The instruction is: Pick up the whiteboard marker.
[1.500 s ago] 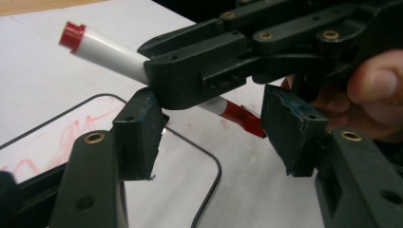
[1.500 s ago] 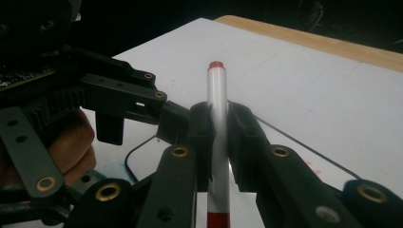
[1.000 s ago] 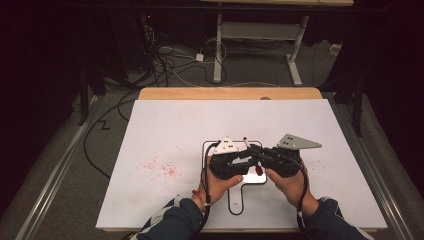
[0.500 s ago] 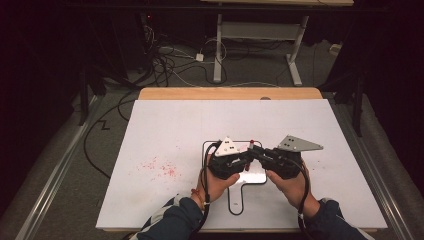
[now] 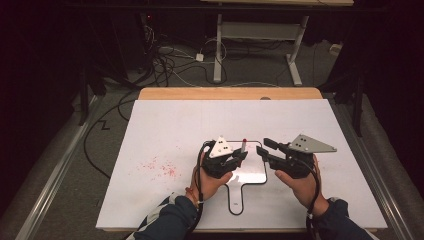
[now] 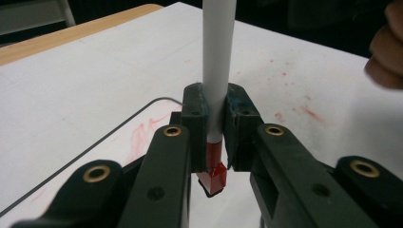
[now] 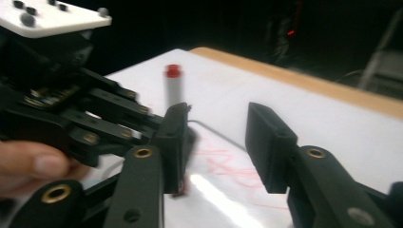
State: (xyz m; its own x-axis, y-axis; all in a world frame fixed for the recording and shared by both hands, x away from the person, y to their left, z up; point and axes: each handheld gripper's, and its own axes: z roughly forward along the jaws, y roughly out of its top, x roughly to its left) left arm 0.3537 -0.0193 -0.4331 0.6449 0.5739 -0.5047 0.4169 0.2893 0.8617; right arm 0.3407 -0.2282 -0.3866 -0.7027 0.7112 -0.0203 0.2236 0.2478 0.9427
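A white marker [image 6: 218,71] with a red nib [image 6: 214,173] stands upright, nib down over a small whiteboard [image 5: 252,176] with a black rim and a handle. My left gripper [image 6: 216,118] is shut on the marker's lower barrel. In the high view the left gripper [image 5: 240,156] sits over the board's left part, and the marker [image 5: 243,146] rises from it with a red top end. My right gripper [image 5: 261,150] hovers just right of the marker; its jaws have just been opening and nothing lies between them. The right gripper view has its own jaws [image 7: 216,123] parted beside the marker [image 7: 172,90].
Red scribbles mark the whiteboard [image 7: 223,164]. Red specks stain the white table cover [image 5: 160,167] left of the hands. A wooden table edge [image 5: 230,93] runs along the far side. Cables [image 5: 165,65] and desk legs lie on the floor beyond.
The right gripper has let go near the marker, parted its jaws and drawn slightly right. The left gripper has closed on the marker and stayed in place.
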